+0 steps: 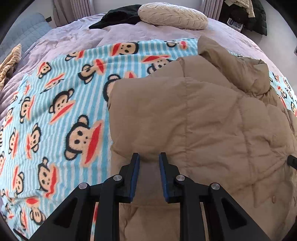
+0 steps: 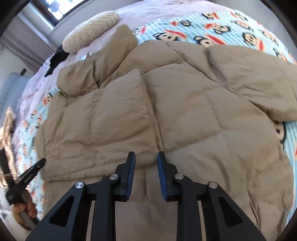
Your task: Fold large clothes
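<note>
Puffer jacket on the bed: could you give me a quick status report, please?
Left gripper and right gripper both open, over the tan puffer jacket, gripping nothing. Jacket lies partly folded on monkey-print blanket. Nothing in the way.

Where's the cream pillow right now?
The cream pillow lies at the far end of the bed, top centre in the left wrist view, beside a black garment, beyond the tan jacket.

Jacket (image 2: 167, 111) spread flat on a blanket (image 1: 55, 111), which lies on a bedspread (image 1: 74, 39). Pillow (image 1: 172, 15) on the bedspread beyond the jacket's collar end; dark garment (image 1: 118, 16) just beside the pillow. Left gripper (image 1: 149, 157) over the jacket's edge; right gripper (image 2: 146, 157) over its middle.
</note>
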The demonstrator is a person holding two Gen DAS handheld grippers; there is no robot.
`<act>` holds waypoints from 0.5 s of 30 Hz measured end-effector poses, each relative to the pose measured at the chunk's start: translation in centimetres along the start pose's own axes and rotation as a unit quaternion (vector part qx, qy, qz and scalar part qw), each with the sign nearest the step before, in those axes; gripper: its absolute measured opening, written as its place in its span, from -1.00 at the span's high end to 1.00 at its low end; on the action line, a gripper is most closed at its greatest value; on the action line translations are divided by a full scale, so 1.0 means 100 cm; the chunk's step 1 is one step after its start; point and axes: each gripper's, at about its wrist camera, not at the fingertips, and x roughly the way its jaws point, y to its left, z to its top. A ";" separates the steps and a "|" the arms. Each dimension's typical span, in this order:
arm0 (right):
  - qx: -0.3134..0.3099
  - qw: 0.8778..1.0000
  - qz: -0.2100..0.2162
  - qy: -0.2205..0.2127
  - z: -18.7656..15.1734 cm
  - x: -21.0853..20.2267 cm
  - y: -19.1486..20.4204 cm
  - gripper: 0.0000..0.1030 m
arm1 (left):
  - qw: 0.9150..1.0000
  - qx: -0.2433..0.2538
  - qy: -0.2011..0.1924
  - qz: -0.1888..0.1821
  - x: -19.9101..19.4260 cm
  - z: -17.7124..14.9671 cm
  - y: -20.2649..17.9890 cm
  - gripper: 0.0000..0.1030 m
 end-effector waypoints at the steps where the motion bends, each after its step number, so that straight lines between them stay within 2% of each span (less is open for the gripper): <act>1: 0.007 1.000 0.012 0.004 -0.002 -0.004 -0.005 0.24 | 1.000 0.001 0.000 0.002 -0.005 0.001 -0.003 0.54; 3: 0.026 0.999 0.032 0.013 -0.007 -0.013 -0.017 0.01 | 1.000 0.003 -0.001 0.001 -0.014 0.000 -0.010 0.46; 4: 0.032 0.999 0.038 0.015 -0.010 -0.017 -0.022 -0.02 | 1.000 0.004 -0.001 0.001 -0.020 -0.001 -0.015 0.24; 5: 0.038 0.998 0.044 0.017 -0.013 -0.022 -0.028 -0.03 | 1.000 0.003 -0.002 0.001 -0.024 -0.002 -0.019 -0.49; 6: 0.043 0.998 0.050 0.020 -0.017 -0.027 -0.033 -0.07 | 1.000 0.001 -0.006 0.003 -0.028 -0.003 -0.022 -0.76; 7: 0.048 0.997 0.055 0.025 -0.019 -0.030 -0.039 -0.17 | 1.000 0.002 -0.019 0.005 -0.036 -0.005 -0.029 -0.86; 12: 0.073 0.994 0.067 0.036 -0.024 -0.037 -0.060 -0.25 | 1.000 0.012 -0.007 -0.009 -0.048 -0.011 -0.065 -0.86; 15: 0.103 0.991 0.080 0.032 -0.023 -0.045 -0.081 -0.57 | 1.000 0.027 -0.005 -0.014 -0.053 -0.016 -0.096 -0.87</act>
